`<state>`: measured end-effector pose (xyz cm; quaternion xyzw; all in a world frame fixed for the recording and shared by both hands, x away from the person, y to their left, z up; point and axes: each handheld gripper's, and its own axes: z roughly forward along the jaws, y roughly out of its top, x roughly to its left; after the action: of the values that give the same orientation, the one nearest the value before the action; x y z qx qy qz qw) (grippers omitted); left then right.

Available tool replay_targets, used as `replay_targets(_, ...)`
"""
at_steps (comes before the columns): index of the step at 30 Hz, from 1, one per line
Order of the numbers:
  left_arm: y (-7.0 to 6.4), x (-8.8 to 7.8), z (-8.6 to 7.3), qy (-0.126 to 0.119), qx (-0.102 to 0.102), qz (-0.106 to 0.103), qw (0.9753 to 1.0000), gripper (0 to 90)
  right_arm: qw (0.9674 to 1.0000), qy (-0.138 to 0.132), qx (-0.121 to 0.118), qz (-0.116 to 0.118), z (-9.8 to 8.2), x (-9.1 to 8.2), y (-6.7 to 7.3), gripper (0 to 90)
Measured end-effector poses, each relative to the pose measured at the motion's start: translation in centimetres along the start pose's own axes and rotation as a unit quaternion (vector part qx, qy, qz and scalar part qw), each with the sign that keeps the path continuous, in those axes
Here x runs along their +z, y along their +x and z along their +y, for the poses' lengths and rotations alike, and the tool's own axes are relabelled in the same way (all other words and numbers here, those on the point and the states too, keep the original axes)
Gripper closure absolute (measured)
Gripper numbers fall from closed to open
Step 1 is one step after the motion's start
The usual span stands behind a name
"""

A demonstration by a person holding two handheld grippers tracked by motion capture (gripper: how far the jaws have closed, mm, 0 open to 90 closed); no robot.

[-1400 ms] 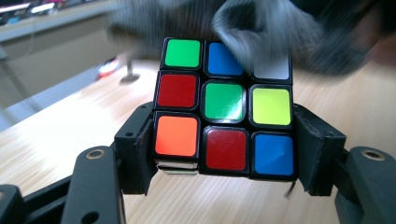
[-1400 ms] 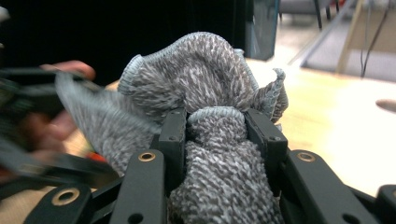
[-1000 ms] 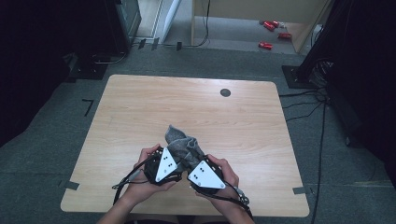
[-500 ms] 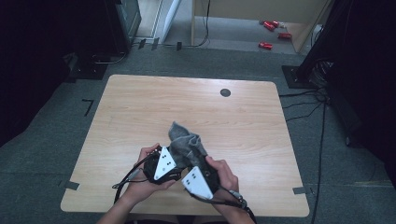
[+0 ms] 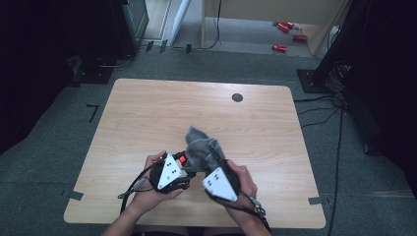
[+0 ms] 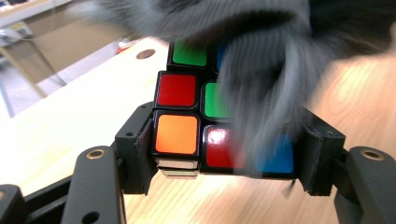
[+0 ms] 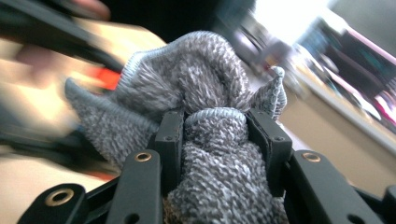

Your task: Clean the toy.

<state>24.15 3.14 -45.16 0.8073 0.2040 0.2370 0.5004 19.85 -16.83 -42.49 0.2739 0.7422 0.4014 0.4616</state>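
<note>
At the near edge of the wooden table (image 5: 147, 113), a little left of its middle, the left gripper (image 5: 173, 173) is clamped on a Rubik's cube (image 6: 196, 126); in the left gripper view its jaws press the cube's two sides along the bottom row, with orange, red and blue stickers between them; the cube is held off the tabletop, as far as the high view lets me judge, with a grey knitted cloth (image 5: 201, 147) draped over its upper right part; just to the right, the right gripper (image 5: 219, 181) pinches a bunched fold of that cloth (image 7: 215, 140), jaws partly closed with the fabric squeezed tight between them

The work in hand looks like wiping the cube with the cloth; to do it well, I judge the left gripper should hold the cube steady by its sides so the layers do not twist, while the right gripper drags the fold flat across one face at a time; the cloth blurs over the green and blue stickers, so the loose tail should be kept clear of the left jaws, where it could snag
</note>
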Motion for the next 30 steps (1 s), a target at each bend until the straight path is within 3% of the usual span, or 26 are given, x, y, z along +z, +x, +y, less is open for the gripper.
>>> replay_targets(1,0.3,-0.2,-0.1,-0.012,-0.012,-0.008,0.9998,34.8,0.9997,0.013,0.009,-0.017,-0.4,0.2,-0.9,61.1)
replay_targets(3,0.8,-0.4,-0.2,-0.031,-0.025,-0.019,0.9990,34.8,0.9975,0.007,0.070,-0.001,-1.0,0.0,-2.5,60.9)
replay_targets(4,1.1,-0.6,-0.5,-0.044,-0.036,-0.027,0.9980,34.8,0.9936,-0.013,0.110,0.022,-1.1,-0.3,-3.1,60.9)
replay_targets(5,1.3,-0.6,-0.6,-0.052,-0.043,-0.032,0.9972,34.7,0.9862,-0.045,0.150,0.054,-1.0,-0.7,-3.6,60.9)
replay_targets(7,1.5,-0.8,-1.0,-0.069,-0.050,-0.044,0.9954,34.7,0.9782,-0.074,0.175,0.085,-0.5,-1.1,-3.4,60.9)
replay_targets(9,1.4,-0.9,-1.1,-0.084,-0.045,-0.053,0.9940,34.7,0.9730,-0.082,0.178,0.121,-0.1,-1.0,-3.0,60.7)
replay_targets(11,1.5,-1.2,-1.0,-0.099,-0.047,-0.063,0.9920,34.8,0.9720,-0.058,0.185,0.133,-0.3,-0.4,-2.7,60.8)
replay_targets(13,1.8,-1.6,-1.1,-0.110,-0.054,-0.076,0.9895,34.7,0.9696,-0.034,0.209,0.123,-1.4,0.4,-3.0,61.3)
replay_targets(14,2.0,-1.8,-1.1,-0.120,-0.061,-0.079,0.9877,34.8,0.9692,-0.008,0.219,0.113,-2.1,0.9,-3.4,61.3)
replay_targets(15,2.3,-2.0,-1.1,-0.128,-0.069,-0.081,0.9861,34.7,0.9671,0.018,0.229,0.109,-2.7,1.4,-3.7,61.3)
replay_targets(16,2.5,-2.1,-1.0,-0.130,-0.070,-0.079,0.9859,34.7,0.9631,0.035,0.242,0.113,-3.3,1.8,-4.1,61.3)
replay_targets(18,2.6,-2.1,-1.0,-0.119,-0.057,-0.084,0.9876,34.7,0.9559,0.027,0.269,0.115,-3.7,1.6,-4.6,61.2)
replay_targets(20,2.3,-1.9,-1.2,-0.106,-0.036,-0.088,0.9898,34.7,0.9560,-0.011,0.268,0.118,-2.6,0.7,-4.9,60.9)
replay_targets(22,1.8,-1.6,-1.2,-0.101,-0.028,-0.096,0.9898,34.7,0.9568,-0.049,0.254,0.133,-1.2,-0.2,-4.6,60.5)
replay_targets(24,1.3,-1.5,-0.9,-0.105,-0.024,-0.104,0.9888,34.7,0.9582,-0.064,0.235,0.151,-0.2,-0.6,-3.9,60.1)
replay_targets(26,1.0,-1.6,-0.7,-0.101,-0.014,-0.095,0.9903,34.7,0.9591,-0.056,0.225,0.163,-0.3,-0.3,-3.2,60.2)
replay_targets(27,1.1,-1.7,-0.7,-0.101,-0.014,-0.094,0.9903,34.7,0.9571,-0.059,0.234,0.161,-0.8,0.0,-3.3,60.3)
replay_targets(28,1.2,-1.8,-0.7,-0.105,-0.019,-0.096,0.9896,34.7,0.9543,-0.043,0.249,0.159,-1.3,0.4,-3.5,60.4)
replay_targets(30,1.6,-2.0,-0.6,-0.113,-0.030,-0.095,0.9886,34.7,0.9575,0.004,0.254,0.137,-2.4,1.2,-4.0,60.7)
